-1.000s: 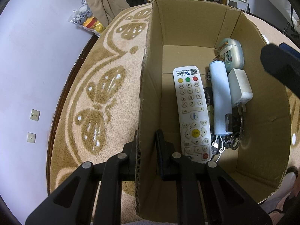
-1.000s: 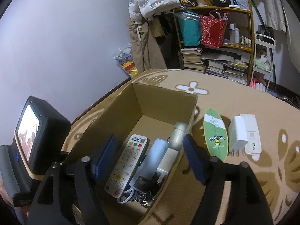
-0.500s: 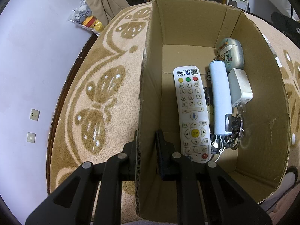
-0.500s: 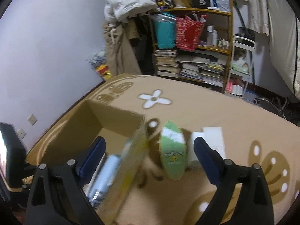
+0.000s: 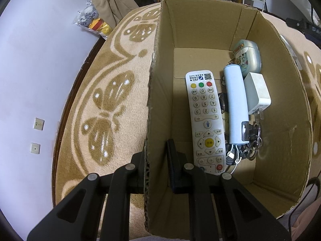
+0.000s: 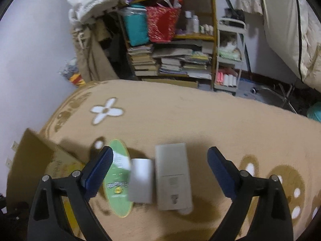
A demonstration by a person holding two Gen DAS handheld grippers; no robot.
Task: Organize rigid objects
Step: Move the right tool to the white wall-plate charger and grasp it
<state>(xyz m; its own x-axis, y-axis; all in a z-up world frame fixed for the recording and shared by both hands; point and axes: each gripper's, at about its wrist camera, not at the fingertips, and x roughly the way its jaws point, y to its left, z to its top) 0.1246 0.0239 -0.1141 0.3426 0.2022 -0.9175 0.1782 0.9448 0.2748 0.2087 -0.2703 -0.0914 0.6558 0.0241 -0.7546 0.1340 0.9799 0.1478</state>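
Right gripper [image 6: 159, 167] jaws wide open, hovering over a white adapter [image 6: 140, 180] at 6 o'clock, long axis toward 12, flanked by green oval [image 6: 118, 182] and white box [image 6: 173, 178]. Left gripper [image 5: 155, 160] jaws clamped on cardboard box [image 5: 154, 104] wall.

A tan rug [image 6: 180, 120] with brown butterfly and white flower motifs covers the floor before a pale wall [image 5: 30, 70], a cluttered wooden bookshelf [image 6: 174, 40] and a small white cart [image 6: 228, 60].
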